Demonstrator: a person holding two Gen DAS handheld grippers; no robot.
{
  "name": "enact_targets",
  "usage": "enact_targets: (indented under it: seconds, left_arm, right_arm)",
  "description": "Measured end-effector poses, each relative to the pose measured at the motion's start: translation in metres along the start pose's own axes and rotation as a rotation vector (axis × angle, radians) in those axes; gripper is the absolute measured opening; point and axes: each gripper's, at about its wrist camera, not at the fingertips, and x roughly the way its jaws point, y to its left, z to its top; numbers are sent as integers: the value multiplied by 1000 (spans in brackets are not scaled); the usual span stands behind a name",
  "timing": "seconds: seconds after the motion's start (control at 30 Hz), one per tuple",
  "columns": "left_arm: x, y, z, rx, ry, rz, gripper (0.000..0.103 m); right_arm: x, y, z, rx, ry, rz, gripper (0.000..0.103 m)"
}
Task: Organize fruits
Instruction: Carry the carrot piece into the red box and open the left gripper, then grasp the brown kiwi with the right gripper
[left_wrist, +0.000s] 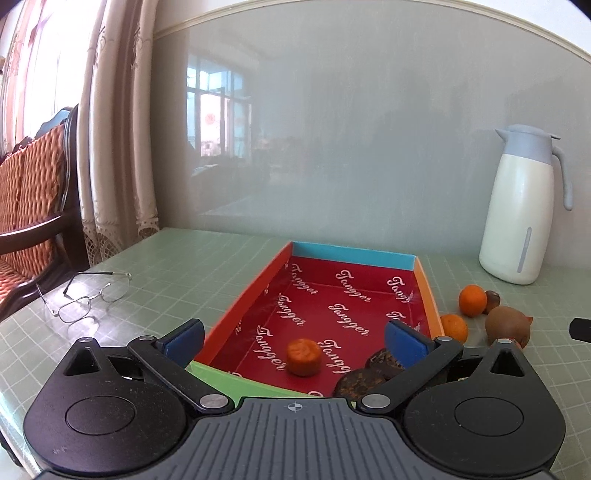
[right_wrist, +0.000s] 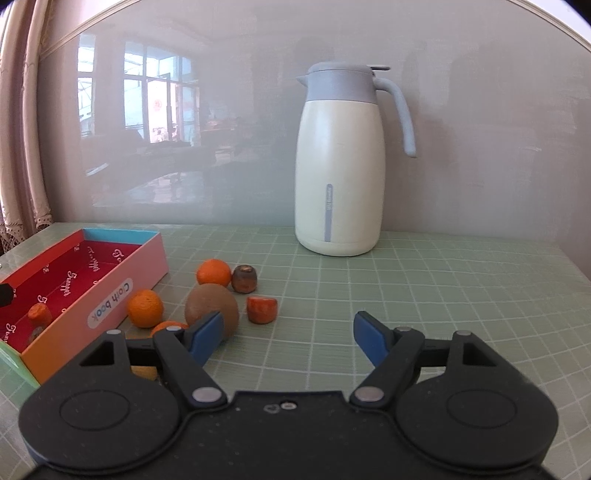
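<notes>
A shallow box with a red printed lining (left_wrist: 343, 295) lies on the green gridded table; it also shows at the left of the right wrist view (right_wrist: 110, 291). In it lie an orange-red fruit piece (left_wrist: 303, 357) and two dark brown pieces (left_wrist: 382, 363). My left gripper (left_wrist: 295, 336) is open and empty above the box's near end. Outside the box lie two small oranges (right_wrist: 213, 272) (right_wrist: 145, 308), a brown kiwi (right_wrist: 211, 309), a dark brown piece (right_wrist: 244, 278) and an orange-red piece (right_wrist: 262, 309). My right gripper (right_wrist: 288, 334) is open and empty, its left finger just in front of the kiwi.
A cream jug with a grey-blue lid (right_wrist: 341, 162) stands at the back by the glossy wall. Wire-framed glasses (left_wrist: 88, 297) lie left of the box. A chair with an orange cushion (left_wrist: 33, 199) and curtains stand off the table's left edge.
</notes>
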Motion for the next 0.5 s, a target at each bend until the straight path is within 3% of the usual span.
enact_targets:
  seconds: [0.5]
  left_arm:
    - [3, 32, -5, -55, 15, 43, 103]
  right_arm:
    - [22, 37, 5, -11, -4, 62, 77]
